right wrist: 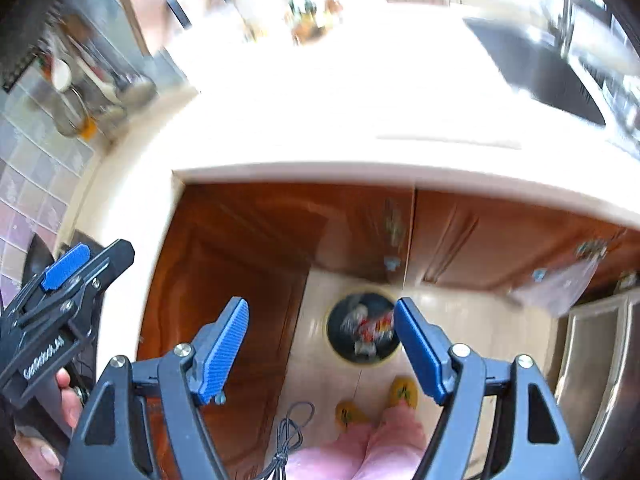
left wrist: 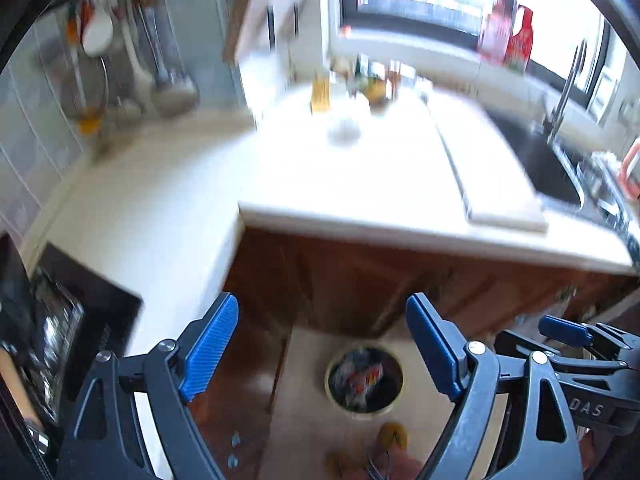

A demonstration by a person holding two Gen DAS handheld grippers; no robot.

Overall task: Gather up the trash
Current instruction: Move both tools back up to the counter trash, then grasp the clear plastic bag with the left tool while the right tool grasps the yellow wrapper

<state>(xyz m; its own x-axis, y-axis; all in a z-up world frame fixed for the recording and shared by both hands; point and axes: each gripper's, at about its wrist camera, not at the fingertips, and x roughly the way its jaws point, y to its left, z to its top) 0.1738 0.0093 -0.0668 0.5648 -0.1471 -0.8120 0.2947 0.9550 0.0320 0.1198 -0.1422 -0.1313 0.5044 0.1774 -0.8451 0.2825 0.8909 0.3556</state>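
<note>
Two grippers (left wrist: pixel 322 344) (right wrist: pixel 322 350), one trash bin (left wrist: pixel 394 398), two slippers (right wrist: pixel 404 392).

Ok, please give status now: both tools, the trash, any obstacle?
Left tool open, empty. Right tool open, empty. Trash bin on floor below, wrappers inside. Counter edge above it, nothing between tools and bin.

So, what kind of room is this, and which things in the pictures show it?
Most likely a home kitchen. A white countertop runs over wooden cabinets, a dark sink with a tap is set into it, and ladles hang on the tiled wall. A round trash bin stands on the floor.
</note>
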